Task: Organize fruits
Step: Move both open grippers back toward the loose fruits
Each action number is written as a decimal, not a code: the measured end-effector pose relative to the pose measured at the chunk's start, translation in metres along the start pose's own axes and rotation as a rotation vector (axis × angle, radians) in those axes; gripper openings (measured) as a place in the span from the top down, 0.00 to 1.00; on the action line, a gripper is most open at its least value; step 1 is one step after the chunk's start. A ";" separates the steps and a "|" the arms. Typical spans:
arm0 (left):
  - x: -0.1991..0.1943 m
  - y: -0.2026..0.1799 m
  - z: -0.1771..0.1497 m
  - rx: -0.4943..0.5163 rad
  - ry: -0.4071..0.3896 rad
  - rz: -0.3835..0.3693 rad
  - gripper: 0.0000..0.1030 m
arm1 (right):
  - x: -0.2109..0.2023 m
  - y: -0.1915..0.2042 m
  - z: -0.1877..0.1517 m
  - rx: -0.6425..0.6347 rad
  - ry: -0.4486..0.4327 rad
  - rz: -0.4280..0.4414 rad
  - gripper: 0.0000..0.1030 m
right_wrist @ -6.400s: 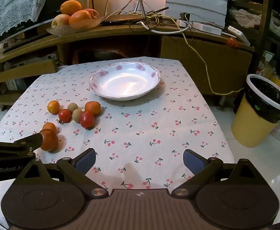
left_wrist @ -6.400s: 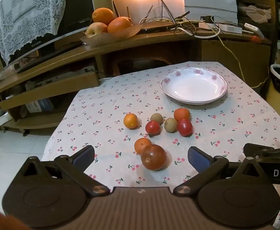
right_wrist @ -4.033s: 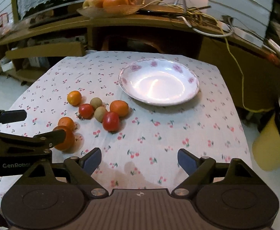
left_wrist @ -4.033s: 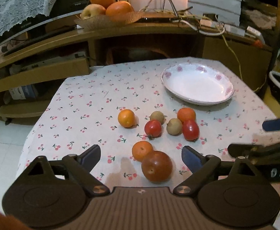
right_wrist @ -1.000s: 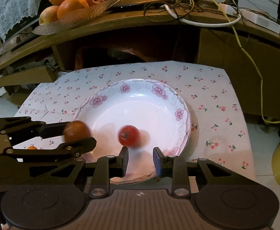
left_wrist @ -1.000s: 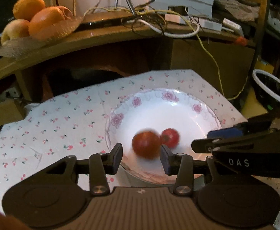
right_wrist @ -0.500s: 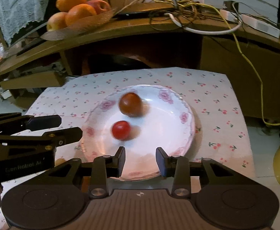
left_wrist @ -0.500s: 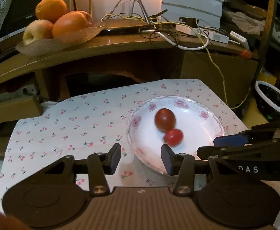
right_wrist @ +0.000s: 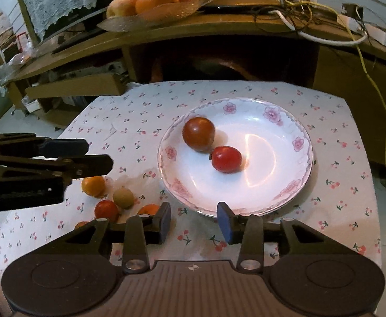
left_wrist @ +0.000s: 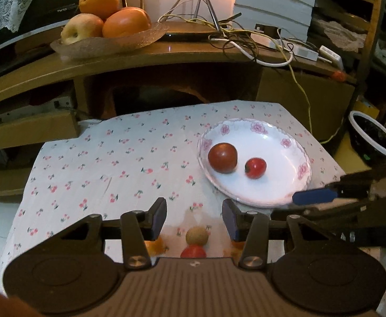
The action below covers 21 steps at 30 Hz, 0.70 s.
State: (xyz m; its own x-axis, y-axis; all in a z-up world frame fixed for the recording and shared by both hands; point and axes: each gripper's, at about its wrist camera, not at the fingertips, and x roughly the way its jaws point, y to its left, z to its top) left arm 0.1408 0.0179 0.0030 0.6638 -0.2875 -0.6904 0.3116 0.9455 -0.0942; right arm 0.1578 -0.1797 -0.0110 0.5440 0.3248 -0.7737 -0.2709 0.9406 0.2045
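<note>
Both empty: left gripper [left_wrist: 194,218] and right gripper [right_wrist: 194,222], jaws partly apart, near. Loose fruits [right_wrist: 123,198] left on the tablecloth [right_wrist: 129,121]; farther, two tomatoes [right_wrist: 226,158] in the plate [right_wrist: 293,185]. Between fetches, seemingly; next, wider jaws around one loose fruit

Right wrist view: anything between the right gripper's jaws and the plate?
Nothing: only bare tablecloth between the right gripper and the plate rim.

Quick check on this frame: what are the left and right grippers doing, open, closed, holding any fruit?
Left gripper: jaws open, empty, above the tablecloth.
Right gripper: jaws open, empty, at the near rim of the plate.
</note>
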 end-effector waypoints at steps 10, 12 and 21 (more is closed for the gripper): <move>-0.020 -0.001 -0.036 0.043 0.060 0.006 0.50 | -0.011 0.016 -0.009 -0.040 -0.009 0.040 0.56; -0.019 -0.004 -0.044 0.060 0.078 0.007 0.50 | -0.010 0.019 -0.011 -0.050 -0.001 0.047 0.56; 0.004 -0.012 -0.061 0.123 0.136 0.020 0.50 | -0.003 0.026 -0.017 -0.068 0.022 0.054 0.56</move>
State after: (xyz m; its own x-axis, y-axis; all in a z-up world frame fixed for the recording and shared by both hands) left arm 0.0984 0.0151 -0.0429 0.5750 -0.2380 -0.7828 0.3854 0.9227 0.0026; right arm 0.1358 -0.1573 -0.0135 0.5095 0.3720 -0.7759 -0.3533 0.9126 0.2055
